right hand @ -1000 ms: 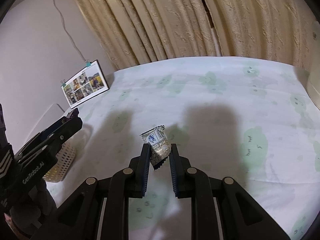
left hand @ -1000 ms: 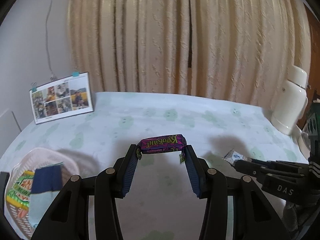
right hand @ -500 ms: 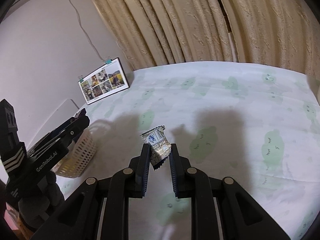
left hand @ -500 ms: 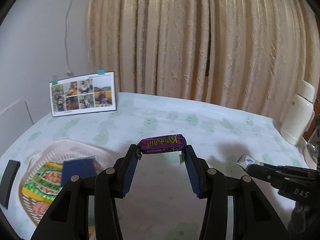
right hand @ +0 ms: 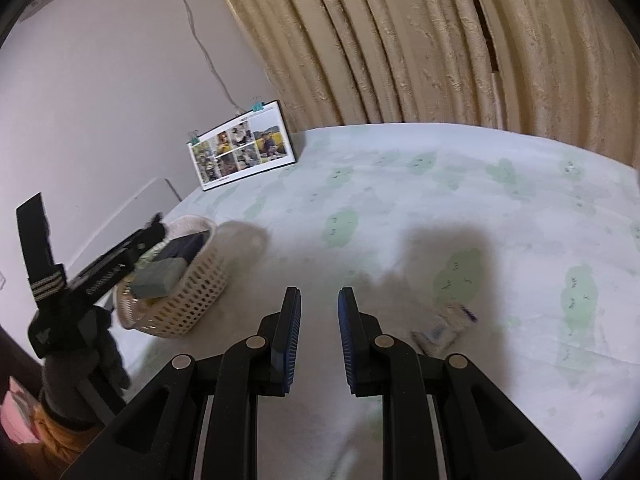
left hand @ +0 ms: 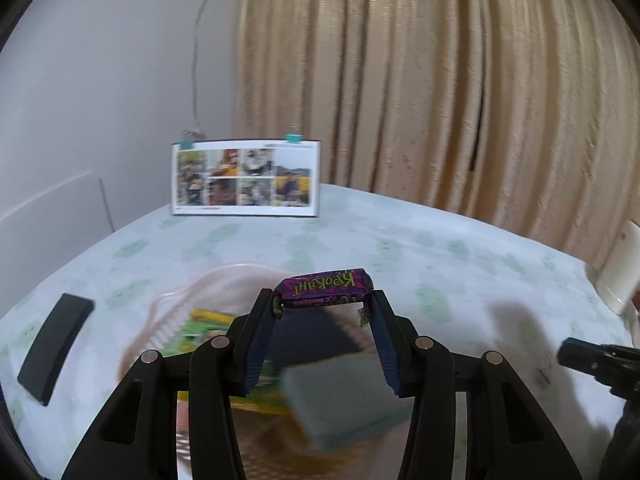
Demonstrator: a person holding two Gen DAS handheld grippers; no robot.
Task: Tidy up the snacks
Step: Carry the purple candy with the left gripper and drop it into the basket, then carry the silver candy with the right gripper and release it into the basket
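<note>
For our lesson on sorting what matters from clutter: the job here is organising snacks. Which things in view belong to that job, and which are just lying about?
Part of the job:
- purple candy, gripped in the left tongs
- white snack packet on the tablecloth, beside the open right tongs
- basket holding snacks

Just lying about:
- photo card
- black flat object
- curtain

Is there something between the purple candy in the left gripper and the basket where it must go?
Nothing visible blocks it. The left gripper holds the purple candy above the open-topped basket. A grey packet and other snacks already lie inside, but room remains.
</note>
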